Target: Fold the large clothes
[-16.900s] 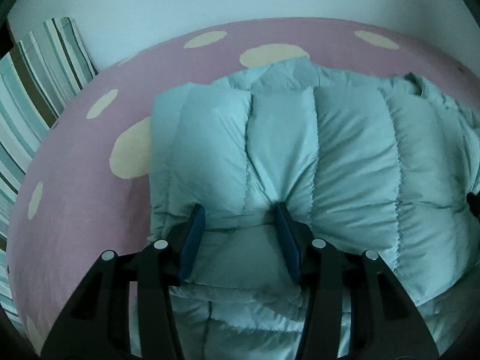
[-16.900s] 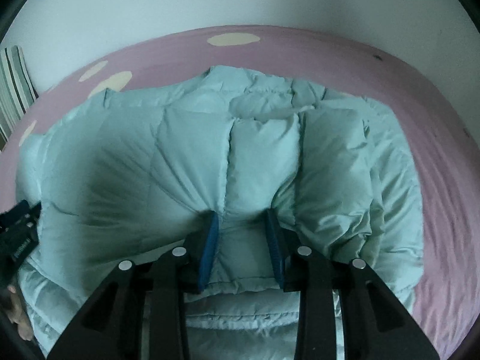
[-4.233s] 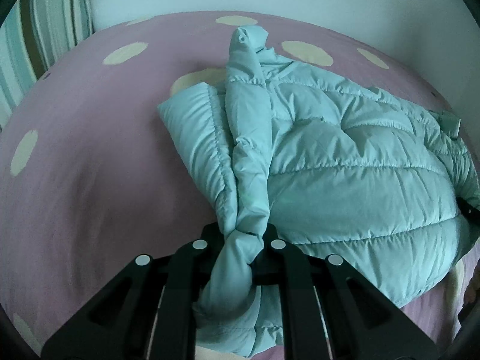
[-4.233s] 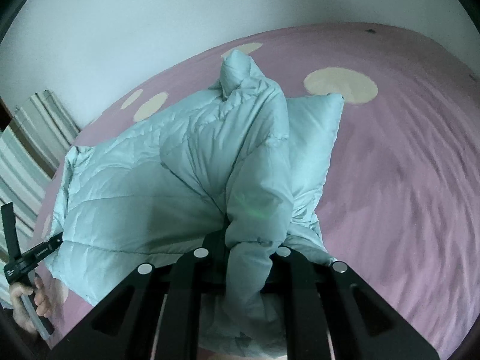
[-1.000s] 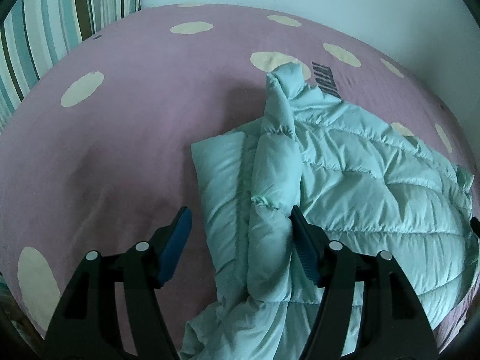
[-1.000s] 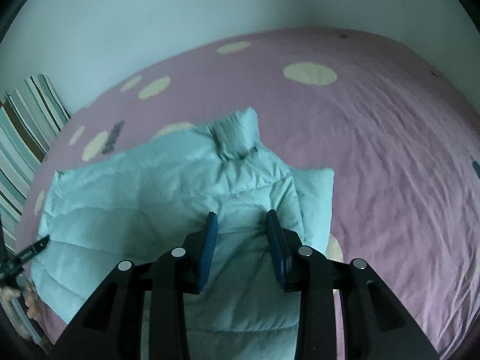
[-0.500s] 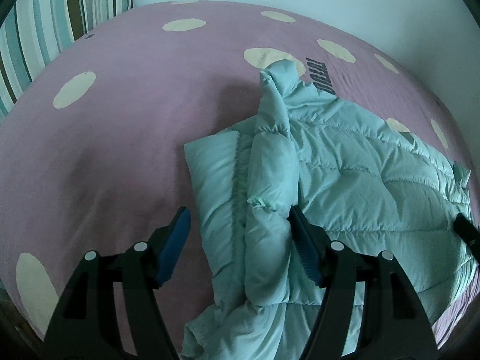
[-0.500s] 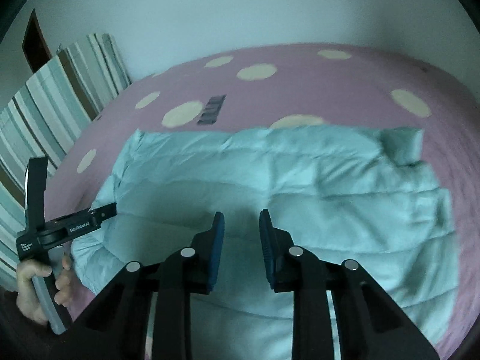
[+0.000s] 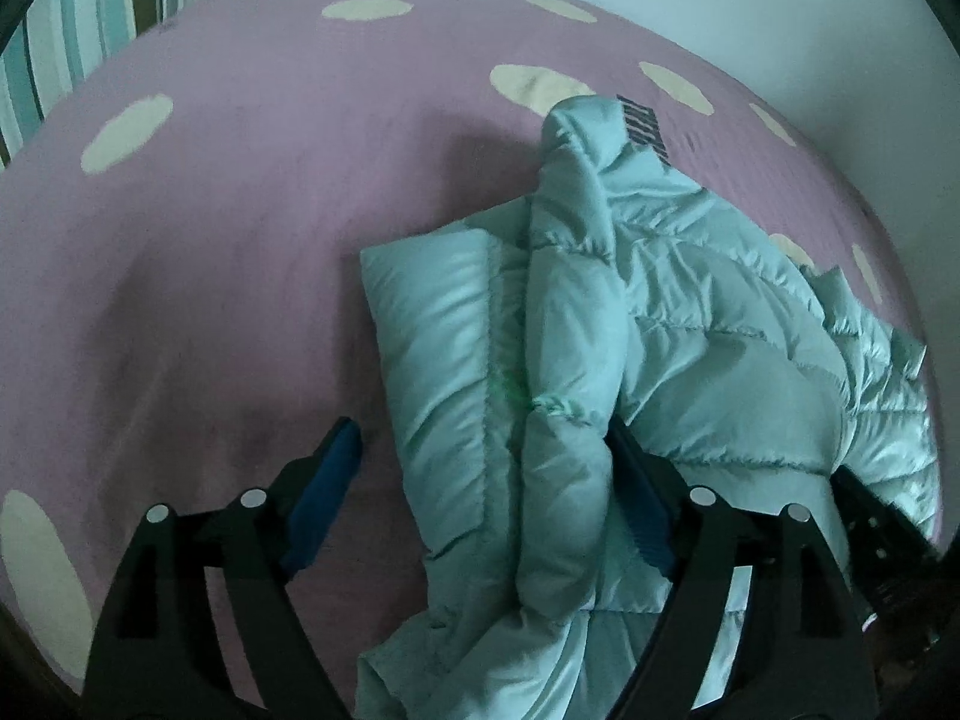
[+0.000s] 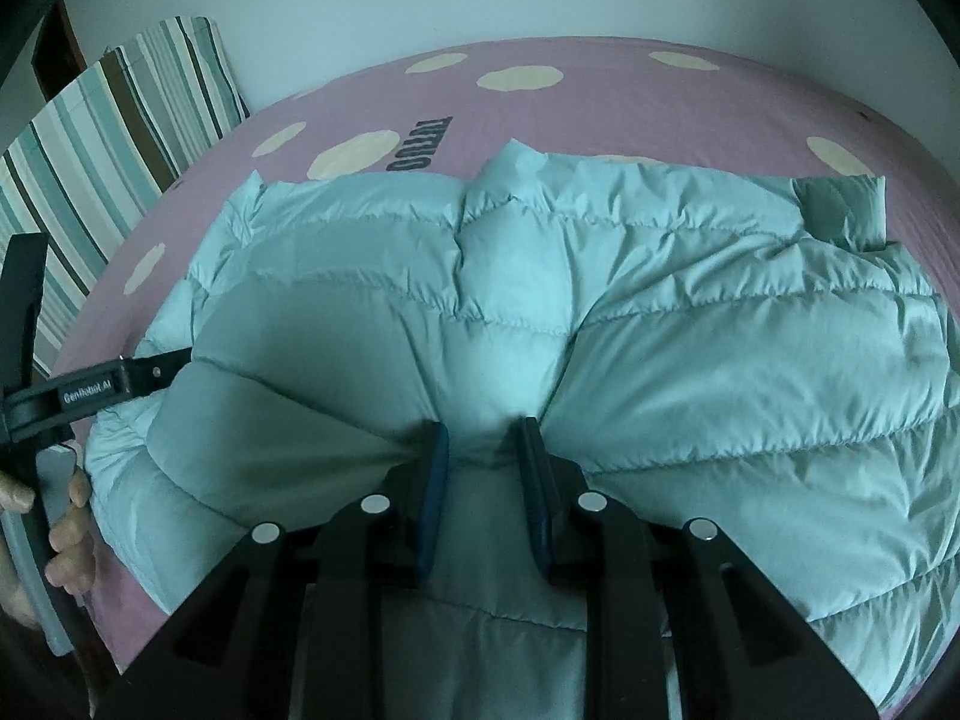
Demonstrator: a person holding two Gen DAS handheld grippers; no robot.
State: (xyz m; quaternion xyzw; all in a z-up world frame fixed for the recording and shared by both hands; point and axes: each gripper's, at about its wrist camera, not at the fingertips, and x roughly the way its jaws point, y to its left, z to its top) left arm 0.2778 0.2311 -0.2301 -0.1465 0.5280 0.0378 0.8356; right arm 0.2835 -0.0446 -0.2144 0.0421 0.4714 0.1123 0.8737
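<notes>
Since a second ago, the right gripper [image 10: 480, 438] is swinging across the light-blue puffer jacket [image 10: 600, 330] lying on the pink dotted bedsheet [image 9: 240, 210], its jaws pinching a fold; the left gripper [image 9: 480, 438] is opening, its sleeve [image 9: 570, 360] lying loose between.

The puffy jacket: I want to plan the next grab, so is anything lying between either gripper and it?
Nothing visible does. The left gripper, its jaws opening, already straddles the sleeve of the puffy jacket; the right gripper pinches a fold of it. Only the pink spotted bed cover lies around.
</notes>
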